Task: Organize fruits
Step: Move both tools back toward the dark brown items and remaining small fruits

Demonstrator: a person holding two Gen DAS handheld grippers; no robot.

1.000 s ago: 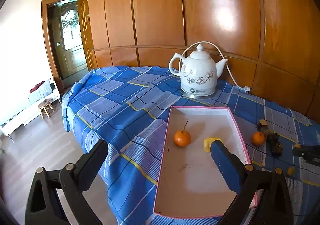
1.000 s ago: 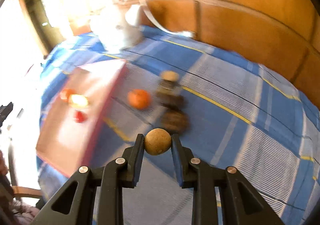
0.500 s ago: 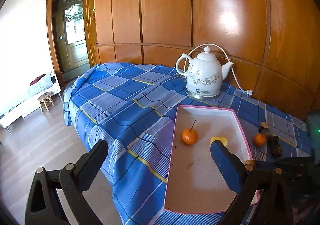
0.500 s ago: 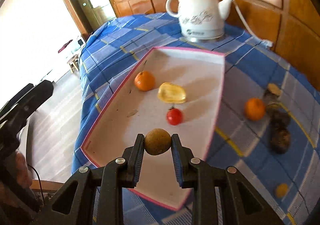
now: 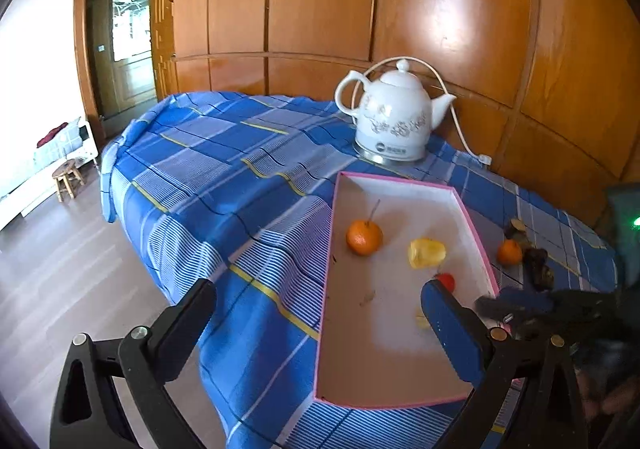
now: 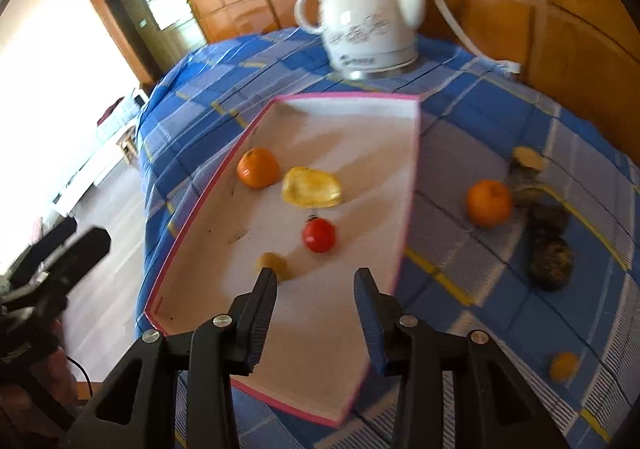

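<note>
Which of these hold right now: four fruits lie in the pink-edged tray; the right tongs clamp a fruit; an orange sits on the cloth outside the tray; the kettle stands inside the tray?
1. Four fruits lie in the pink-edged tray. True: orange, yellow fruit, red fruit, small brown fruit.
2. The right tongs clamp a fruit. False: they are opening, nothing between them.
3. An orange on the cloth sits outside the tray. True.
4. The kettle stands inside the tray. False: it stands beyond it on the tablecloth.

In the left wrist view, the left claw's finger (image 5: 448, 333) hides most of a small brownish fruit (image 5: 421, 322).
</note>
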